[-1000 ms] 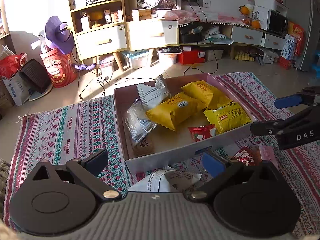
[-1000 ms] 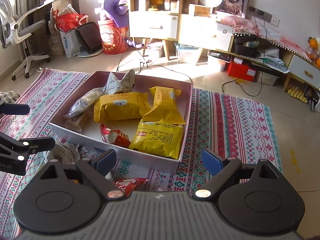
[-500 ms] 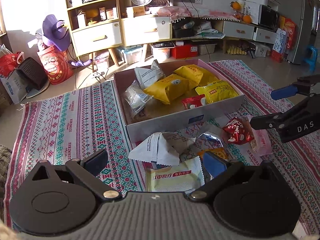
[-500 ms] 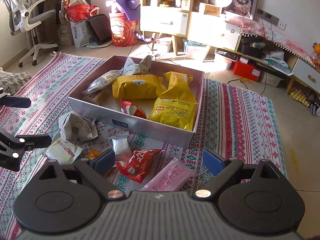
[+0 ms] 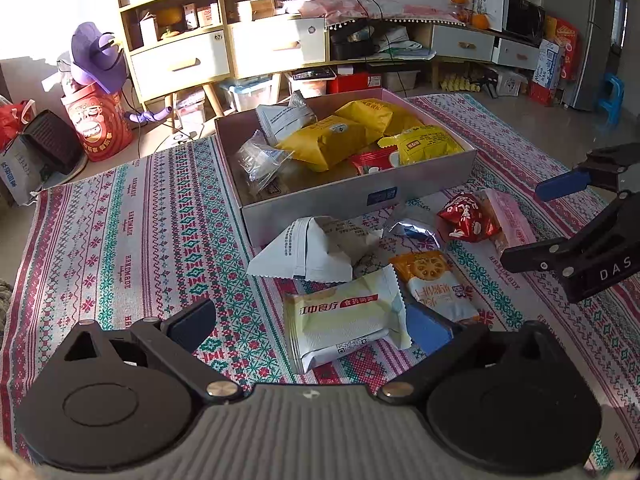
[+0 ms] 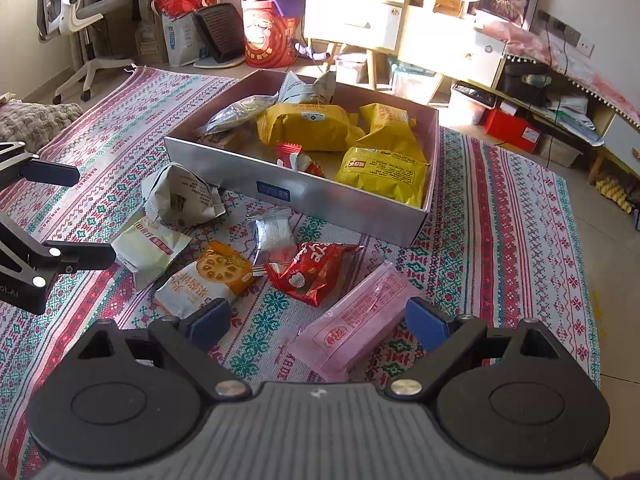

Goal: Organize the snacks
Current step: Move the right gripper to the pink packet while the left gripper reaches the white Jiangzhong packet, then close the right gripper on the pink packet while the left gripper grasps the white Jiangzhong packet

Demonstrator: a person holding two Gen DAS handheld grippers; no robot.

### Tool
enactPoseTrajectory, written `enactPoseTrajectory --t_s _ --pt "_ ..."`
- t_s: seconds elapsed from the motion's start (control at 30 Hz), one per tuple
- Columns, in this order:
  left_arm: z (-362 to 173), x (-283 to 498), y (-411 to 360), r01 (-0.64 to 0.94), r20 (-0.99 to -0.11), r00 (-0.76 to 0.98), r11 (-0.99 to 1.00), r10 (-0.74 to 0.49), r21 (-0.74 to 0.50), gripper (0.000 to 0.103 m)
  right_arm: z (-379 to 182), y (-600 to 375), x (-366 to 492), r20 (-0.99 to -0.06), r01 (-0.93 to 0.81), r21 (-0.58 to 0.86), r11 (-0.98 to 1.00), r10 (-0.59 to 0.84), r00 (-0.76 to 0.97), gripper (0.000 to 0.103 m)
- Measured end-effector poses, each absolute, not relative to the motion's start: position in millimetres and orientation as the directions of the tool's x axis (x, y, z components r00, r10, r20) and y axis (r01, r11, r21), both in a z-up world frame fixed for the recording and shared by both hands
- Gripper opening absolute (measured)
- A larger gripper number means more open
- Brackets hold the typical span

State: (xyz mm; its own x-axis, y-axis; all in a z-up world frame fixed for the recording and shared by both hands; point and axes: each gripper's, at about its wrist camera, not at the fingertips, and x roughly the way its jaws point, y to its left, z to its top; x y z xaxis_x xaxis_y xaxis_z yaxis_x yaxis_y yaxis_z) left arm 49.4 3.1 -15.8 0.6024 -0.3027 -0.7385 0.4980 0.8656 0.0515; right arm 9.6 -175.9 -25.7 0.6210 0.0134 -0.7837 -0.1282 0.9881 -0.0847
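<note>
A silver box [image 5: 424,190] [image 6: 224,162] on the patterned rug holds yellow packs [image 5: 332,140] [image 6: 380,170], a red pack and clear bags. Loose snacks lie in front of it: a cream pack [image 5: 344,320] [image 6: 148,246], an orange-and-white pack [image 5: 436,286] [image 6: 208,280], a white bag [image 5: 308,250] [image 6: 180,196], a foil pack [image 5: 412,230] [image 6: 274,230], a red pack [image 5: 466,218] [image 6: 316,272] and a pink pack [image 5: 514,226] [image 6: 356,326]. My left gripper [image 5: 310,322] is open, empty, above the cream pack. My right gripper [image 6: 318,320] is open, empty, above the pink pack.
The rug [image 5: 132,220] [image 6: 508,220] covers the floor around the box. Wooden cabinets [image 5: 224,52] [image 6: 440,44], a red drum [image 5: 100,120], bags and an office chair [image 6: 80,20] stand beyond the rug's far edge.
Both grippers have pulled back and up from the box. The loose snacks in front of it have come into view. Both stayed open.
</note>
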Motion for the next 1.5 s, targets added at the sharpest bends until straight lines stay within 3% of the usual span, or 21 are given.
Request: enactPoseTrajectory --t_s 0.63,1.13,1.5 --pt "-47 64 -6 0.643 -0.774 0.496 0.766 -0.394 0.023 0.103 -52 -191 19 -0.804 -0.071 -0.06 0.996 -0.006 0.594 0.089" --pt "-51 73 -3 0.554 -0.807 0.456 0.829 -0.377 -0.074 0.102 -55 -210 16 -0.805 -0.058 -0.037 0.998 0.005 0.593 0.077" --pt "-48 81 -3 0.476 -0.822 0.466 0.876 -0.329 -0.081 0.093 -52 -217 18 -0.808 -0.028 0.02 0.999 0.033 0.588 0.075"
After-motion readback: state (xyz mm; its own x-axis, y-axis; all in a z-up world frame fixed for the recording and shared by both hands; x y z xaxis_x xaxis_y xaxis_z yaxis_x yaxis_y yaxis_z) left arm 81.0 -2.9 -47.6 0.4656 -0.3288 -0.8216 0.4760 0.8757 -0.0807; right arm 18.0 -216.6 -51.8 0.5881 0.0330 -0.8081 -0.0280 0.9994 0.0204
